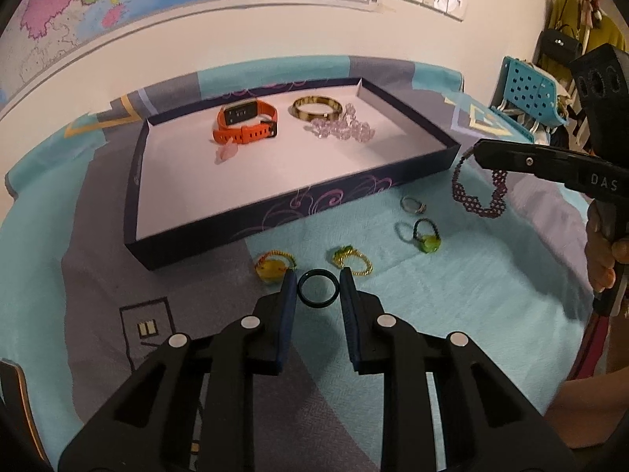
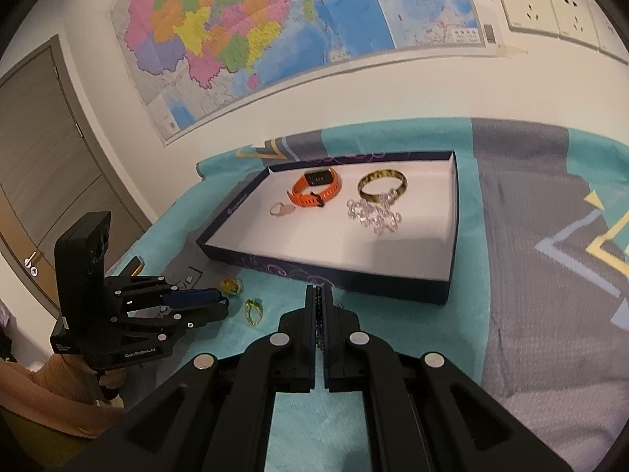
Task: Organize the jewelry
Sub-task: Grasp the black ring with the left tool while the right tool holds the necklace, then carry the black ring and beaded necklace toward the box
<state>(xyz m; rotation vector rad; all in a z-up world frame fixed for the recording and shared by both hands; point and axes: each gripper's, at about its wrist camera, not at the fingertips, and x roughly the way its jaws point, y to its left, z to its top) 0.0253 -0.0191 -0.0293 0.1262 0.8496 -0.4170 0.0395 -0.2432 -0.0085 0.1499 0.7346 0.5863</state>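
From the left wrist view, our left gripper [image 1: 317, 281] has its jaws drawn in around a dark ring [image 1: 317, 288] lying on the cloth-covered bench [image 1: 452, 295]; whether the pads truly pinch it we cannot tell. A thin, smooth hoop like this could squirt out sideways or tip as we lift, knocking the yellow ring [image 1: 271, 265] or the gold ring [image 1: 352, 260] just beside the fingertips. The tray [image 1: 220, 232] stands near ahead, its front wall a lip we must clear. To the right, the right gripper [image 1: 477, 151] dangles a purple beaded bracelet [image 1: 477, 196] above the green ring [image 1: 426, 238] and silver ring [image 1: 412, 204].

From the right wrist view, our jaws are closed on the bracelet's beads [image 2: 319, 314], a narrow hold that could slip. The tray's near wall [image 2: 354, 281] sits right ahead; inside, open floor remains in front of the orange watch [image 2: 314, 190], bangle [image 2: 381, 187] and crystal bracelet [image 2: 373, 216].
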